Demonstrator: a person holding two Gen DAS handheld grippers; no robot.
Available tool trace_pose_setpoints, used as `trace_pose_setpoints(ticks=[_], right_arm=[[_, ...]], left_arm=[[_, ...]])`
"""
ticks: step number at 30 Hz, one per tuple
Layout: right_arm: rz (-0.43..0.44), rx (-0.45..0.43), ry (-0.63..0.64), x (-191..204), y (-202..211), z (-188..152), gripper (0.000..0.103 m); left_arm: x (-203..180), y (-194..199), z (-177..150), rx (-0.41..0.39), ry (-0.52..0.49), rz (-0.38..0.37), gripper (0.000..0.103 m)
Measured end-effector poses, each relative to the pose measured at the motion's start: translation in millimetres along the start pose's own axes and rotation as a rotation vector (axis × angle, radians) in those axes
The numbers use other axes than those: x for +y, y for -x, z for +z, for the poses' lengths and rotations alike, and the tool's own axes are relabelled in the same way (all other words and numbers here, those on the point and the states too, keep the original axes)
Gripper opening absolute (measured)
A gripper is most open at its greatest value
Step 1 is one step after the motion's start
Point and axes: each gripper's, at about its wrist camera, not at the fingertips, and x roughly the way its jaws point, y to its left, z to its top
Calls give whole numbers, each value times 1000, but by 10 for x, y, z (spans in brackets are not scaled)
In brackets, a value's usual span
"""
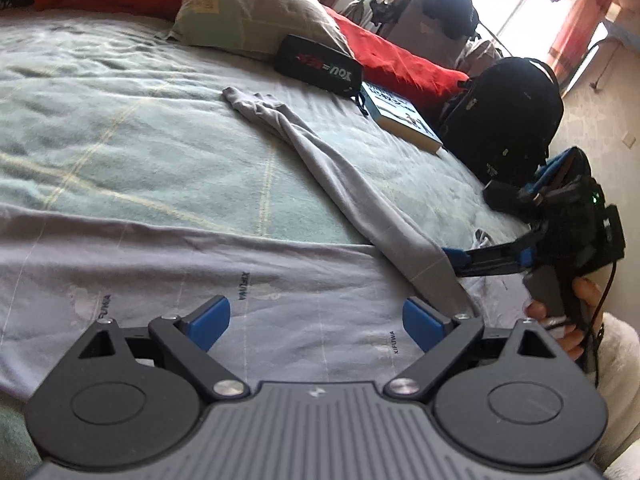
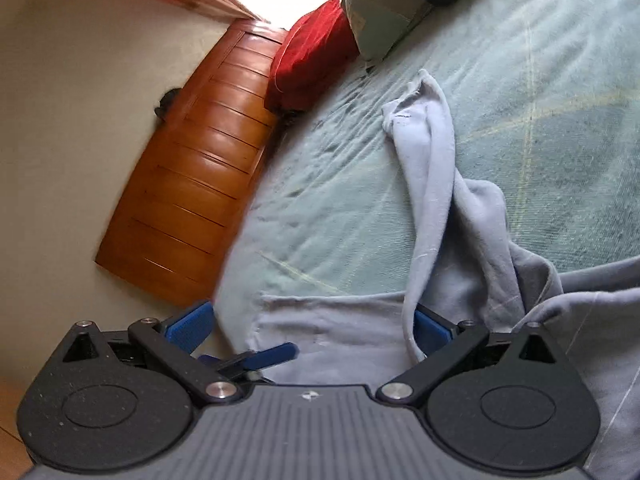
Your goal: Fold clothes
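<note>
A light grey sweatshirt [image 1: 280,280] with small printed lettering lies flat on the green bed cover. One long sleeve [image 1: 332,168] runs away from it toward the far pillows. My left gripper [image 1: 318,322] hovers open just above the garment's body, nothing between its blue pads. My right gripper [image 1: 454,258], held by a hand, comes in from the right at the base of that sleeve. In the right wrist view the right gripper [image 2: 312,326] stands open, the sleeve [image 2: 432,184] draped against its right pad [image 2: 430,330]. A blue fingertip [image 2: 276,354] of the left gripper shows beside it.
A pale pillow [image 1: 248,4], red bedding [image 1: 400,60], a black pouch [image 1: 320,66] and a book [image 1: 404,118] lie at the far side. A black backpack [image 1: 508,120] stands off the bed's right edge. A wooden panel [image 2: 200,176] borders the bed.
</note>
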Motion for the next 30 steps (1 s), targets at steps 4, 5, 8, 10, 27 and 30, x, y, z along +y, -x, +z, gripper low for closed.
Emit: trace_pose_setpoints(ticks=[4, 5, 8, 10, 27, 30], right_arm=[[-56, 50, 13, 36, -135, -40, 103], [-58, 61, 18, 51, -162, -52, 103], [15, 93, 70, 223, -183, -135, 103], [33, 128, 118, 362, -219, -227, 103], [-119, 89, 167, 394, 470, -778, 103], [-128, 27, 136, 297, 740, -853, 103]], left_arm=[[73, 39, 21, -9, 65, -40, 93], [86, 56, 25, -12, 78, -48, 93], [106, 93, 45, -21, 103, -70, 93], [102, 105, 63, -25, 110, -76, 93], [-47, -576, 100, 79, 224, -304, 93], [-28, -783, 141, 88, 236, -296, 93]])
